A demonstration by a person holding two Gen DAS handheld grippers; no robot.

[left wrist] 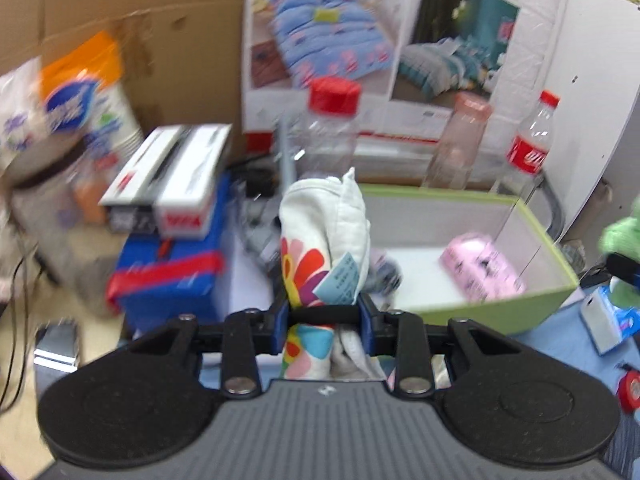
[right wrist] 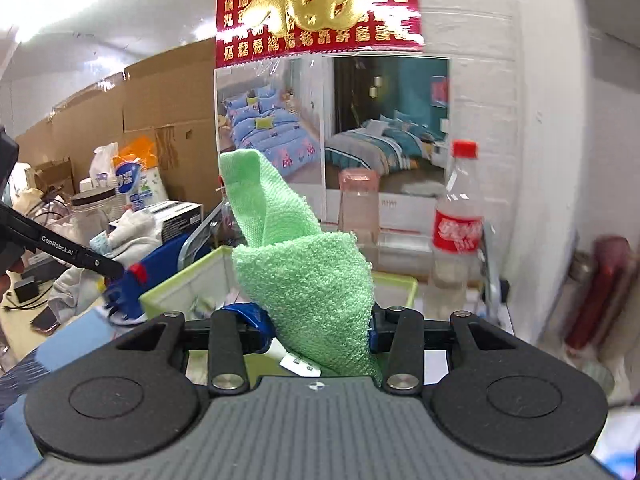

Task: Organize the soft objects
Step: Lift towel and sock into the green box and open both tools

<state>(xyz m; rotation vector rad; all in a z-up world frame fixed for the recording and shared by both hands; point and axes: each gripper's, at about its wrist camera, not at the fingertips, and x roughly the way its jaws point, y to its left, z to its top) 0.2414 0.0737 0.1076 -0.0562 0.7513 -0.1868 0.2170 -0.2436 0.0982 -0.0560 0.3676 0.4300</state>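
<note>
My left gripper (left wrist: 323, 316) is shut on a white cloth with a flower print (left wrist: 320, 240), which stands up bunched between the jaws and carries a pale blue tag. Just beyond it to the right sits a green-rimmed open box (left wrist: 500, 304) holding a pink tissue pack (left wrist: 482, 266). My right gripper (right wrist: 320, 330) is shut on a green knitted towel (right wrist: 308, 268), held above the same box (right wrist: 176, 284). The towel's edge (left wrist: 622, 232) shows at the far right of the left wrist view. The left gripper with the white cloth (right wrist: 132, 232) appears at the left of the right wrist view.
Clear bottles with red caps (left wrist: 332, 128) (right wrist: 458, 216) and a pink cup (left wrist: 460, 140) stand behind the box against a wall with bedding posters. A blue and red box (left wrist: 168, 276) with white cartons on top sits left. Cardboard and bagged goods fill the back left.
</note>
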